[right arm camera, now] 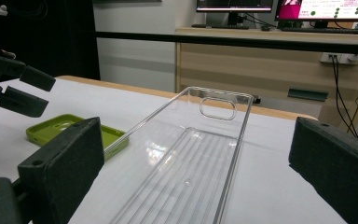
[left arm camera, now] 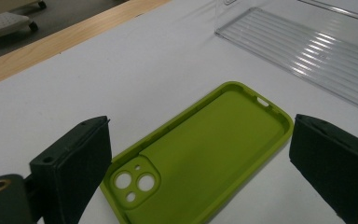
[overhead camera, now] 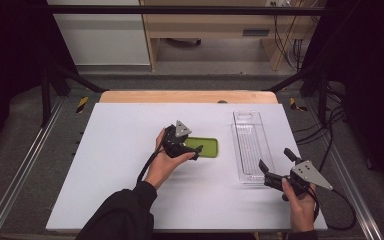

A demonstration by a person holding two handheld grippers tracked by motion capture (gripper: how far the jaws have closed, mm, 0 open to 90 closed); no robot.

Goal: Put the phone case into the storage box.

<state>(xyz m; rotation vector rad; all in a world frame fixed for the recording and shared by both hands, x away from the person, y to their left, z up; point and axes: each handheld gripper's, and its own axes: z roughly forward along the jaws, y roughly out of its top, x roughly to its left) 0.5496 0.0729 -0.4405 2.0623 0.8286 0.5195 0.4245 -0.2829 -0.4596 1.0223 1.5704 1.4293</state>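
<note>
Softness and lightness are judged of the lime-green silicone phone case (left arm camera: pixel 200 154), lying left of the clear ribbed plastic tray (overhead camera: pixel 250 147), best pinched across its raised long rims by the wide-open, empty left gripper (overhead camera: pixel 186 145); the right gripper (overhead camera: pixel 276 165) is likewise held agape and empty.

Nothing here can be read. The monitors (right arm camera: pixel 279 5) behind the desk show coloured windows with text too small and blurred to make out.
</note>
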